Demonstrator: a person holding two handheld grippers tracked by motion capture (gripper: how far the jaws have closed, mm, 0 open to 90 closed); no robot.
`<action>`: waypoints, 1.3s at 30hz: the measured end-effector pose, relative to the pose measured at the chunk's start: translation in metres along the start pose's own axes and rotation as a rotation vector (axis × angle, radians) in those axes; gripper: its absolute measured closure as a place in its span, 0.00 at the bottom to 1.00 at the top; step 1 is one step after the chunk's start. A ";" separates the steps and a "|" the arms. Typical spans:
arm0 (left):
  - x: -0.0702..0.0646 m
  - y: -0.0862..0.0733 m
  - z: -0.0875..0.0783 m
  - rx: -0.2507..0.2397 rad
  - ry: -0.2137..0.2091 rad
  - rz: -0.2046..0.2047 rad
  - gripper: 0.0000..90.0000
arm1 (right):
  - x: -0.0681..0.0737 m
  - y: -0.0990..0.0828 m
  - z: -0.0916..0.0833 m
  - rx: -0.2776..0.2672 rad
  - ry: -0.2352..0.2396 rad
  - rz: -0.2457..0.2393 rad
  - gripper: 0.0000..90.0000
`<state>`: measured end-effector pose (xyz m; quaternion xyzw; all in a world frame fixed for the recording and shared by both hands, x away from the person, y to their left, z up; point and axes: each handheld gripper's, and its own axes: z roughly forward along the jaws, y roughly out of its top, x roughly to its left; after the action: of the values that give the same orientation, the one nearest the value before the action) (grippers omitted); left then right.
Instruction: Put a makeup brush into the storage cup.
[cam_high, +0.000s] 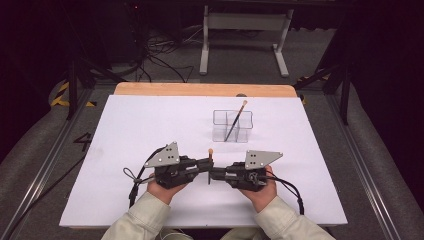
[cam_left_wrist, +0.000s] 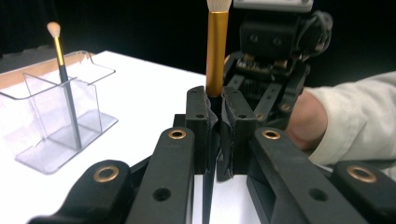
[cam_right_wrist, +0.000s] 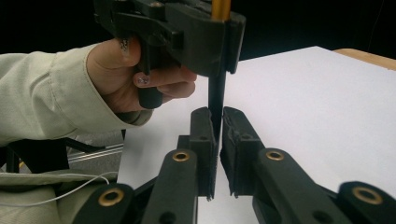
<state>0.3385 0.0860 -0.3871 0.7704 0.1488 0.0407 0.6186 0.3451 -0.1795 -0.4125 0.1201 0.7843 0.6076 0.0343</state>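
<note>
A makeup brush (cam_high: 210, 159) with a gold ferrule (cam_left_wrist: 217, 51) and a black handle (cam_right_wrist: 216, 95) stands upright between my two grippers at the near middle of the white mat. My left gripper (cam_left_wrist: 218, 116) comes in from the left and is shut on the handle just below the ferrule. My right gripper (cam_right_wrist: 218, 126) comes in from the right, lower down, with the handle's lower part between its pads. A thin strip of white shows beside the handle, so its jaws stand slightly apart. Hands in pale sleeves hold both grippers.
A clear compartmented organizer (cam_high: 232, 131) stands beyond the grippers, with a second brush (cam_high: 235, 120) leaning in it, bristles up. The white mat (cam_high: 150, 125) lies on a wooden table (cam_high: 200, 89). Behind the table are a desk frame (cam_high: 245, 30) and cables on the floor.
</note>
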 end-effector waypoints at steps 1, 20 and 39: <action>0.000 0.000 0.000 0.005 0.001 0.001 0.92 | -0.001 0.001 -0.002 -0.001 -0.004 -0.001 0.83; -0.006 -0.005 0.017 0.148 -0.004 0.076 0.92 | 0.001 0.025 -0.018 -0.125 -0.014 0.008 0.84; 0.003 -0.007 0.003 0.119 0.003 0.034 0.66 | -0.003 0.038 -0.019 -0.136 -0.023 0.010 0.94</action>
<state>0.3414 0.0852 -0.3945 0.8082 0.1385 0.0435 0.5708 0.3498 -0.1895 -0.3708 0.1281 0.7402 0.6583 0.0483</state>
